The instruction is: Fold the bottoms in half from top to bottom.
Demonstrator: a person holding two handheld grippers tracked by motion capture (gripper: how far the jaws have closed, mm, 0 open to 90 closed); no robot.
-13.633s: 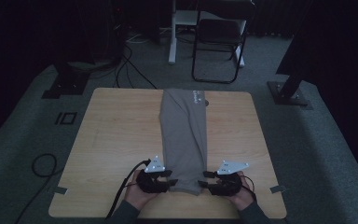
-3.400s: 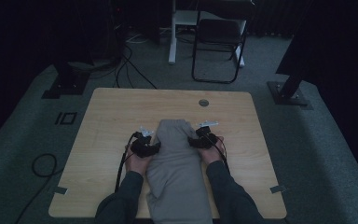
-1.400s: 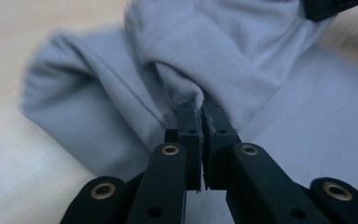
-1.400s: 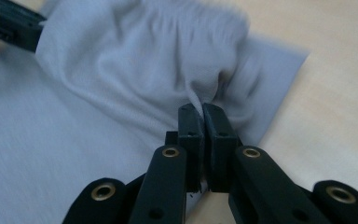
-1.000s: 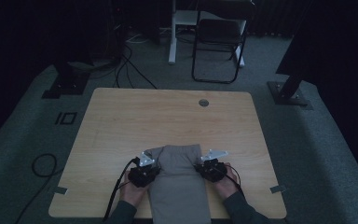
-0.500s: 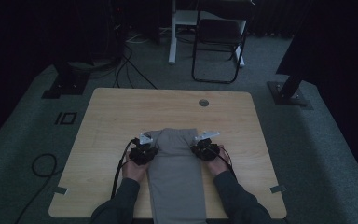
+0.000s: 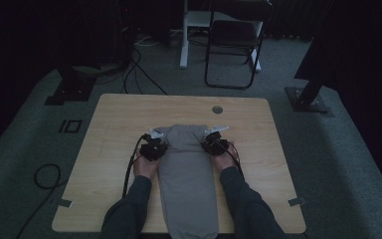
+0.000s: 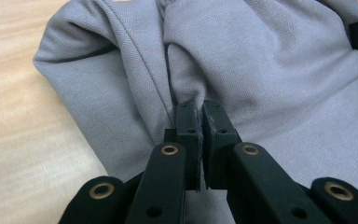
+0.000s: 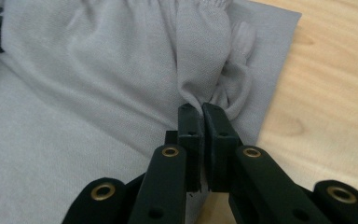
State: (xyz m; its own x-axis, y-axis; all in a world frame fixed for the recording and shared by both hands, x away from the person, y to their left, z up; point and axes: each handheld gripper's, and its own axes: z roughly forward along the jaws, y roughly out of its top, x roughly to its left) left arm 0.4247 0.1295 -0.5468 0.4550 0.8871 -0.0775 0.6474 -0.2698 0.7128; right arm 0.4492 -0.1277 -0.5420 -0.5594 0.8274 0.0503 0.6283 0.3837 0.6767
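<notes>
Jaws on both your left gripper (image 8: 199,109) and right gripper (image 9: 199,112) are clamped on the grey garment's (image 7: 186,169) folded far edge; its long axis runs toward you down the desk (image 7: 109,129), between your hands

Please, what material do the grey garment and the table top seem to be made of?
The grey garment looks like a soft knitted fabric, perhaps cotton jersey: matte, with a fine weave texture, and it gathers in soft folds where the fingers pinch it. The table top looks like light wood or wood-look laminate: pale grain lines, smooth, slightly satin surface.
</notes>
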